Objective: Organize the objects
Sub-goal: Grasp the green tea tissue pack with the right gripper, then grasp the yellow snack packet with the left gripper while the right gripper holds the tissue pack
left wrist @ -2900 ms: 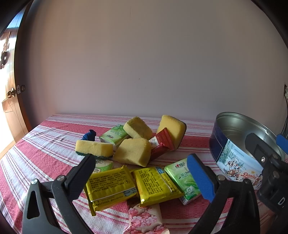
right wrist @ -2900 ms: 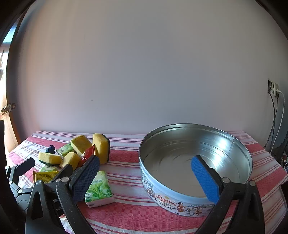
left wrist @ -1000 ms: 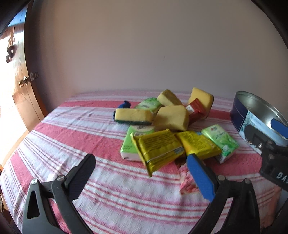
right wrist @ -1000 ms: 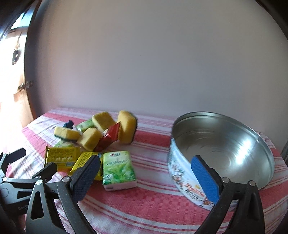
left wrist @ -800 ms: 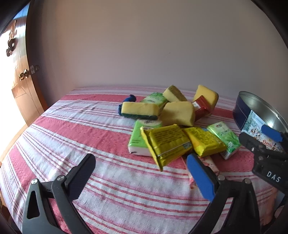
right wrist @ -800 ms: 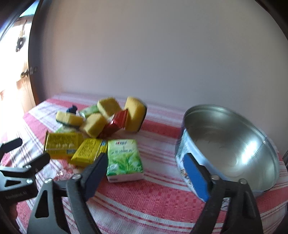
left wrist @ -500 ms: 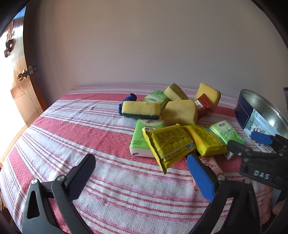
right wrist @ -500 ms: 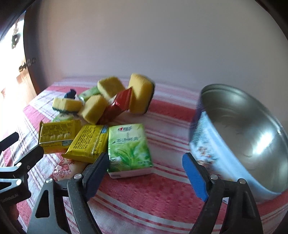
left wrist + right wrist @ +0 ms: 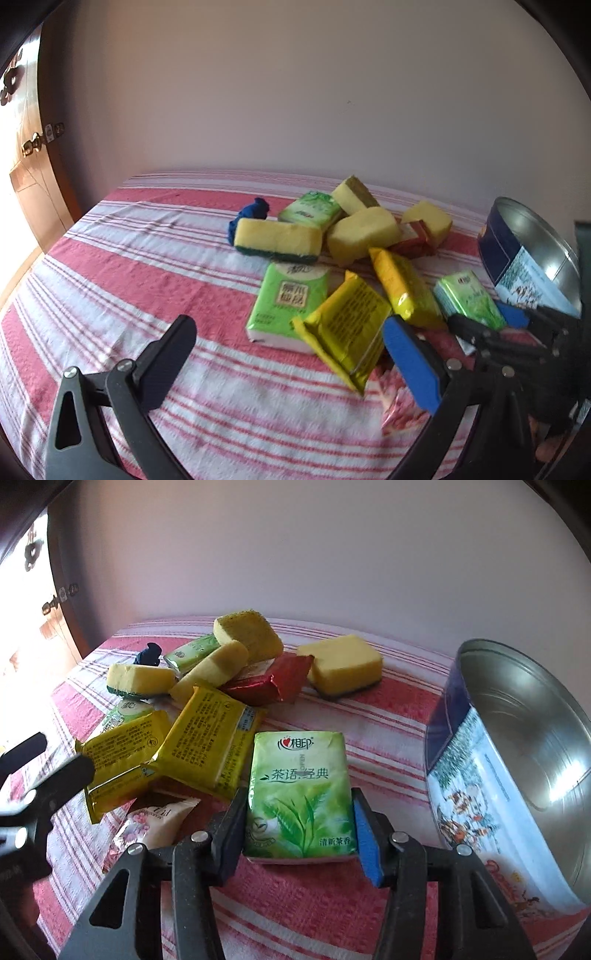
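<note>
A green tea-print tissue pack (image 9: 299, 786) lies flat on the red-and-white striped cloth. My right gripper (image 9: 298, 803) straddles its near end. The jaws are closing, and the black pad and the blue pad (image 9: 364, 827) touch its two long sides. In the left wrist view the same pack (image 9: 465, 299) sits at the right with the right gripper (image 9: 493, 321) on it. My left gripper (image 9: 288, 328) hangs open above the cloth with nothing between its fingers, just short of a yellow packet (image 9: 347, 325).
A round metal biscuit tin (image 9: 480, 775) stands empty right of the pack. To the left lie two yellow packets (image 9: 207, 746), a pink flowered pack (image 9: 155, 819), a red packet (image 9: 269, 683), several yellow sponges (image 9: 343, 664), another green pack (image 9: 291, 299) and a blue cloth lump (image 9: 251, 212).
The right gripper came down and forward onto the green tissue pack, and its wide jaws narrowed onto the pack's sides. The left gripper shifted only slightly and stayed open.
</note>
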### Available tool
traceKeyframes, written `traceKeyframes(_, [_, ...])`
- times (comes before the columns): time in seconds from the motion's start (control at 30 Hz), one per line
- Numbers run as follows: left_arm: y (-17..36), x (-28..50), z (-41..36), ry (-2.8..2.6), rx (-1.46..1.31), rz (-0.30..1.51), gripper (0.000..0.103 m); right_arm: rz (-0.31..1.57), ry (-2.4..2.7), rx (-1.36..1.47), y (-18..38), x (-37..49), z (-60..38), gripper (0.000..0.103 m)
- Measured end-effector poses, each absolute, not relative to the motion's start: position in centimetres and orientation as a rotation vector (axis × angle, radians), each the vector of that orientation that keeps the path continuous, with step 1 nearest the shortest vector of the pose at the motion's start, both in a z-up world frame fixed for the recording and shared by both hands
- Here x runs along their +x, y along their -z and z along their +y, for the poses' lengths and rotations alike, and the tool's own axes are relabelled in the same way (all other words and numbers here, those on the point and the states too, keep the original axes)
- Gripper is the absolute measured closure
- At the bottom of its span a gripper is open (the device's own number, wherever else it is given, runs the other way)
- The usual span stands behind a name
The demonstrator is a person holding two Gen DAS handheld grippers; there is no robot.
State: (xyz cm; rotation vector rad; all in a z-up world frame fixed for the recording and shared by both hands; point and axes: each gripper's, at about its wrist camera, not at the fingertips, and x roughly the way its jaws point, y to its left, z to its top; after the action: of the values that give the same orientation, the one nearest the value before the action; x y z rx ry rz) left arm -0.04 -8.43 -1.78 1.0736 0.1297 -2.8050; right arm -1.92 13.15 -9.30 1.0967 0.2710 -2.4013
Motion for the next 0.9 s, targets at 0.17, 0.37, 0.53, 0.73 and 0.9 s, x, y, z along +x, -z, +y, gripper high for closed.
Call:
traceKeyframes(0.17, [2.0,-1.9,-7.2,2.830,1.129,0.134,0.006,0.231,2.431,1.060,8.3,-1.7,14.4,0.048])
traceKeyframes(0.37, [3.3,-3.6,-5.2,2.826,1.214,0.041,0.027,0.233,2.475,0.952,6.5,-0.2,15.3,0.048])
traceKeyframes(0.53, [3.8,-4.5,-4.1,2.821,1.207,-0.078,0.026,0.225,2.466,0.966,6.6,-0.3,15.7,0.048])
traceKeyframes(0.73, [4.2,-4.5,-3.8,2.826,1.248,-0.207,0.025,0.230,2.467,0.960,6.4,0.1,16.0,0.048])
traceKeyframes(0.9, [3.9,-3.8,-5.0,2.825,1.228,-0.259,0.061,0.210,2.471,0.944,6.0,0.5,16.3,0.048])
